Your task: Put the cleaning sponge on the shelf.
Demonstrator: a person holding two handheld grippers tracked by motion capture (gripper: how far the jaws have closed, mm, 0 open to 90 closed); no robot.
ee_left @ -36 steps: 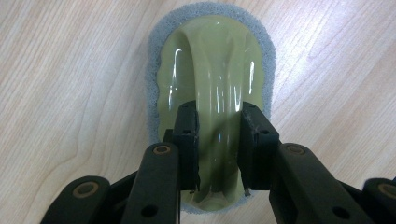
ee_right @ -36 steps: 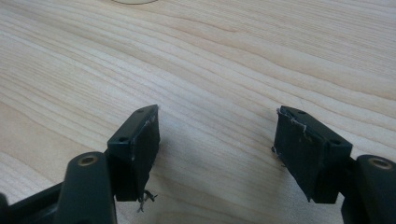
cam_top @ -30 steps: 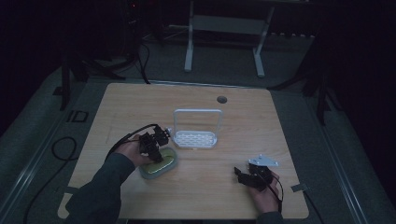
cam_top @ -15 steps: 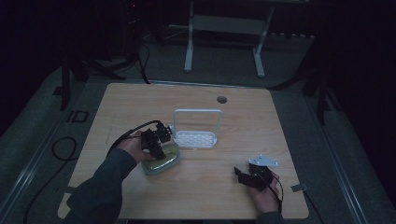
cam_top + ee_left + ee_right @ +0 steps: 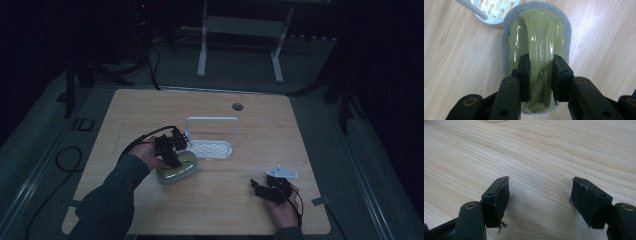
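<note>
My left gripper clamped the glossy olive-green plastic handle of the grey-sponged scrubber, seemingly mid-grasp, needing a lift next, while my right gripper gaped empty over the wooden table.

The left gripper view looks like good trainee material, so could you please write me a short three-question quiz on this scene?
1. True or false: the left gripper has its jaws on either side of the raised handle of the green sponge holder.
2. Which lies just beyond the sponge holder in the high view? A) a red cup B) the white slotted tray C) a book
3. Fill in: the right gripper hangs over the bare wooden table with its jaws ____.

Key: 1 true; 2 B; 3 open.
</note>
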